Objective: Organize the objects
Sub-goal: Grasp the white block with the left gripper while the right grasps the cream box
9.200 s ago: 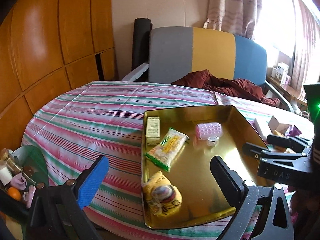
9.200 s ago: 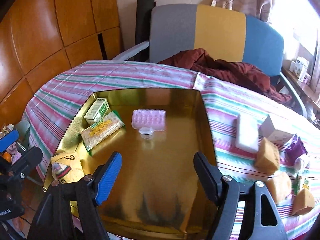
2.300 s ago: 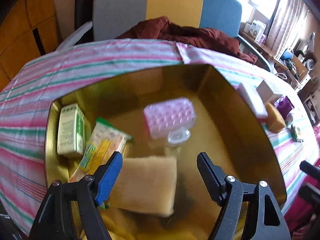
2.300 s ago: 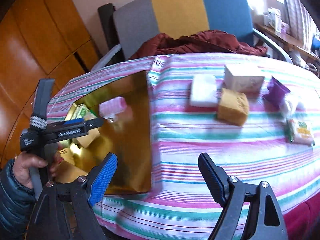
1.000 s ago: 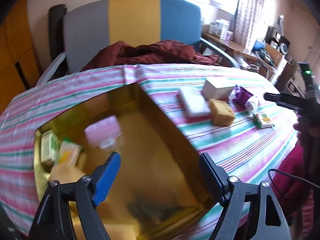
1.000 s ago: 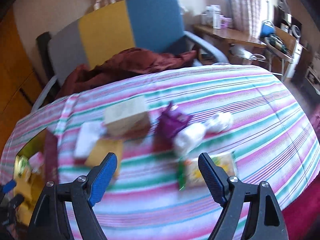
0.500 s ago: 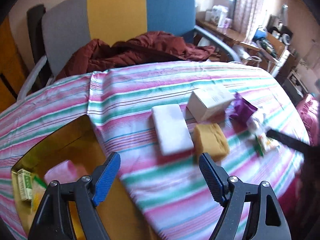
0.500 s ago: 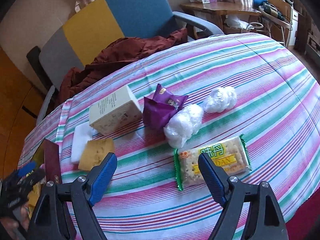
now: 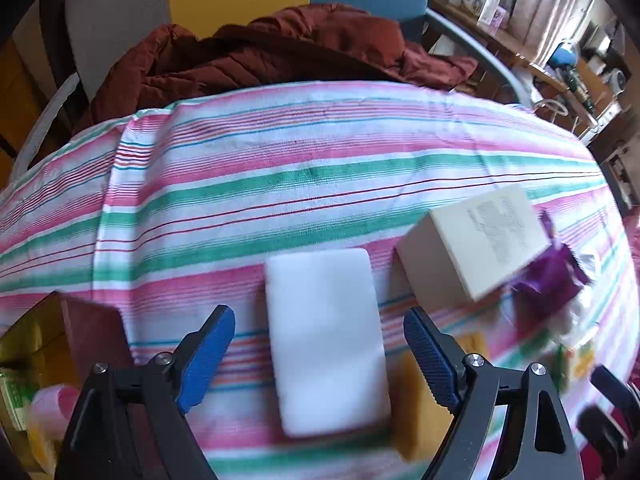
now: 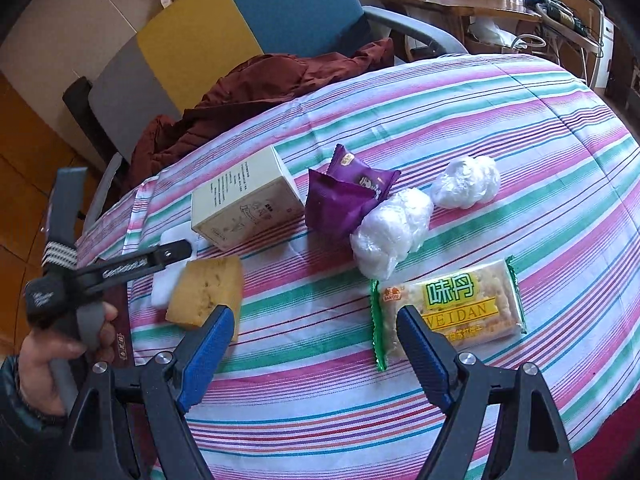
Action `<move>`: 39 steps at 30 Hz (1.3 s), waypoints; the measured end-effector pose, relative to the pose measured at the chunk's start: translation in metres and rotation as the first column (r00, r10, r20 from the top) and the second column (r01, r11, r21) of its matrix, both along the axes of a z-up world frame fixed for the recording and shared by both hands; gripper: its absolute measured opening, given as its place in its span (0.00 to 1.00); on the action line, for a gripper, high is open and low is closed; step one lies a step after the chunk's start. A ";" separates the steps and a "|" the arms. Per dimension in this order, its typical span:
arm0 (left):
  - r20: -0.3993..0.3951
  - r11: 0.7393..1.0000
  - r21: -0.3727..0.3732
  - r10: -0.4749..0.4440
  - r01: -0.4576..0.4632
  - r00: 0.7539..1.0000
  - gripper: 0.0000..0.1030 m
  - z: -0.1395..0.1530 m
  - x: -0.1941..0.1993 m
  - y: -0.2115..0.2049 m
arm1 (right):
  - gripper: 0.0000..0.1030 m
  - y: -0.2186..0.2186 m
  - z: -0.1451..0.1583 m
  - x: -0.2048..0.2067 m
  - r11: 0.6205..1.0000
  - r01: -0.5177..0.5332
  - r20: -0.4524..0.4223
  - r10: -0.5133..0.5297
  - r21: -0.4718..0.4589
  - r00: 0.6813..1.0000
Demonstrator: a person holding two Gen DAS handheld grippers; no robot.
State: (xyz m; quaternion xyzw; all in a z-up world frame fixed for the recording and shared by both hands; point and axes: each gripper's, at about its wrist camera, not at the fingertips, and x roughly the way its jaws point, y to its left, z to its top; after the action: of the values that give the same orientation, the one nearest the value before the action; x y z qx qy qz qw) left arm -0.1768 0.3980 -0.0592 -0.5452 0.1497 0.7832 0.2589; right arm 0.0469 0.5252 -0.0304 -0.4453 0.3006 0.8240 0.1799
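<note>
My left gripper [image 9: 320, 350] is open and empty, with its jaws on either side of a white block [image 9: 324, 336] lying flat on the striped cloth. A yellow sponge [image 9: 416, 400] lies just right of it. My right gripper [image 10: 316, 344] is open and empty above the cloth, between the yellow sponge [image 10: 206, 290] and a green cracker packet [image 10: 448, 310]. A cream box [image 10: 244, 200], a purple snack pack [image 10: 344, 198] and two white plastic-wrapped bundles [image 10: 394, 232] lie beyond. The gold tray [image 9: 28, 340] holding items shows at the left edge.
A chair with a dark red jacket [image 9: 260, 48] stands behind the table. The left hand and its gripper [image 10: 80, 276] show at the left of the right wrist view. A cluttered desk [image 10: 500, 12] stands at the far right.
My left gripper has swung right from the gold tray, where a yellow sponge was left, and closed in on the white block. My right gripper has moved over the loose items.
</note>
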 end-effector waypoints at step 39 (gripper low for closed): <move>-0.064 0.918 0.390 -0.058 0.078 0.996 0.59 0.093 0.060 -0.154 | 0.84 -0.029 0.004 -0.133 0.993 -0.117 0.044 0.116 0.020 0.992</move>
State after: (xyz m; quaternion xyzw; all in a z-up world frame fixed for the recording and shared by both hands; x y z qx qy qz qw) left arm -0.1166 0.2441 0.0343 -0.4565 0.0156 0.8016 0.3857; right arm -0.0862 0.4966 -0.0260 -0.4775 0.2608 0.8268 0.1428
